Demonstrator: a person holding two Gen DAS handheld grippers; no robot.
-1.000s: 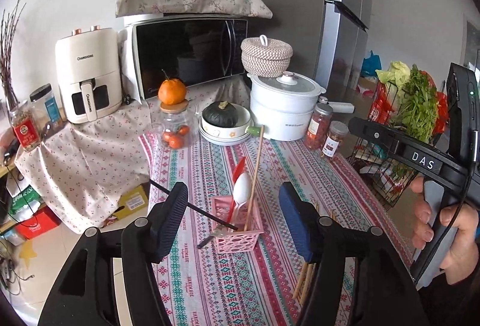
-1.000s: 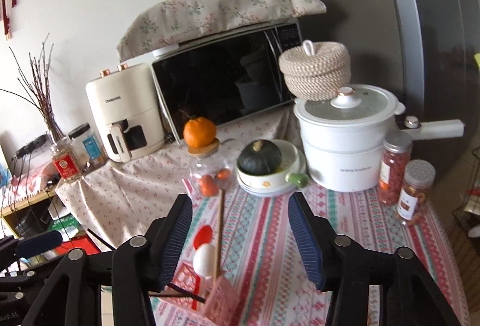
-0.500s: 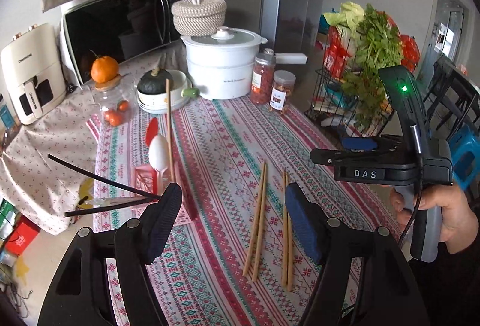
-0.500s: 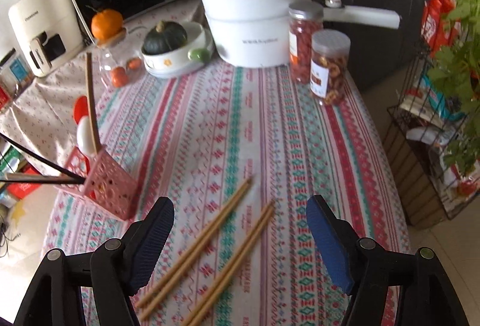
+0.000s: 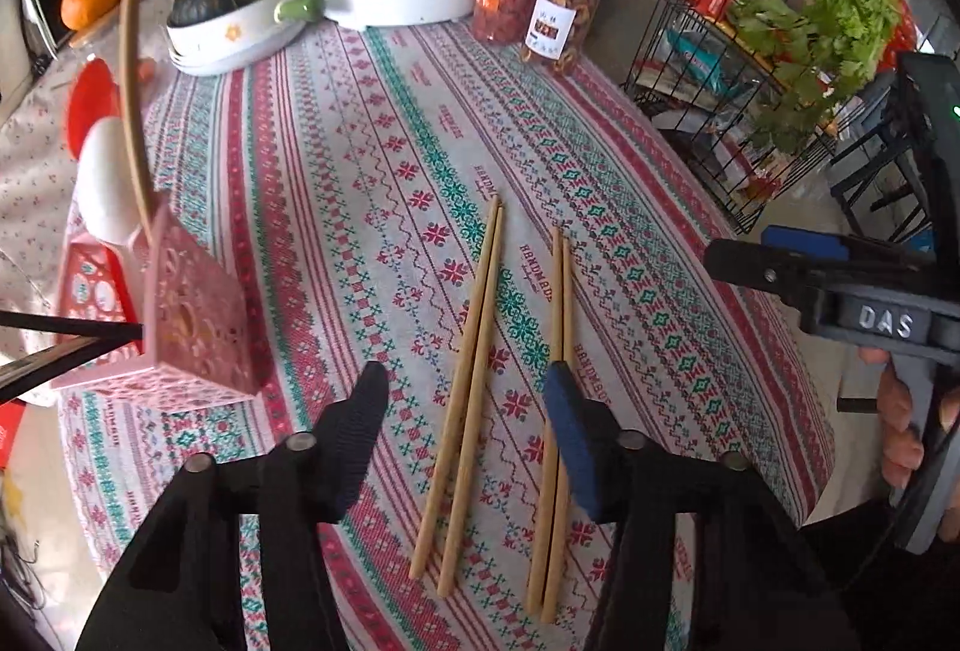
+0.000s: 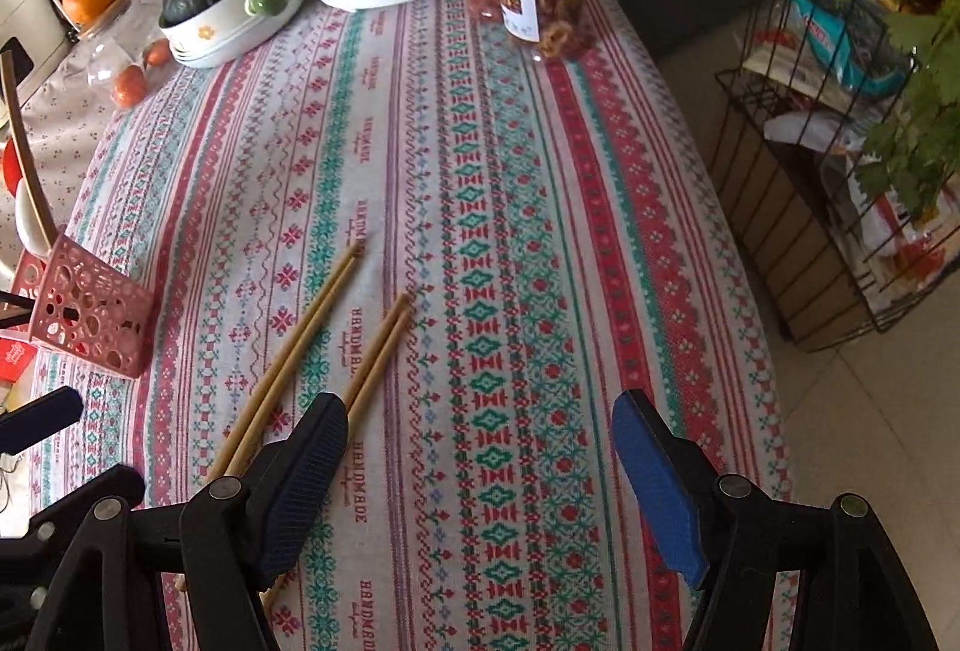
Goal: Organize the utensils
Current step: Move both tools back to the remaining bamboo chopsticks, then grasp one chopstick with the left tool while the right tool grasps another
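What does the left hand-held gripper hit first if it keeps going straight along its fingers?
Most likely the left pair of chopsticks lying on the tablecloth. The open left hand-held gripper is angled down with that pair between its fingers; the second pair sits by the right finger. Height above the cloth is unclear.

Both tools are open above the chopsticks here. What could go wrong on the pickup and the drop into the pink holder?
1. Each chopstick pair lies flat and touching; the open left tool may pinch only one stick and roll the other away.
2. The pink holder looks tilted and already crowded with a white spoon and a wooden stick; inserting more could tip it.
3. The right tool hangs close by; the two could collide.
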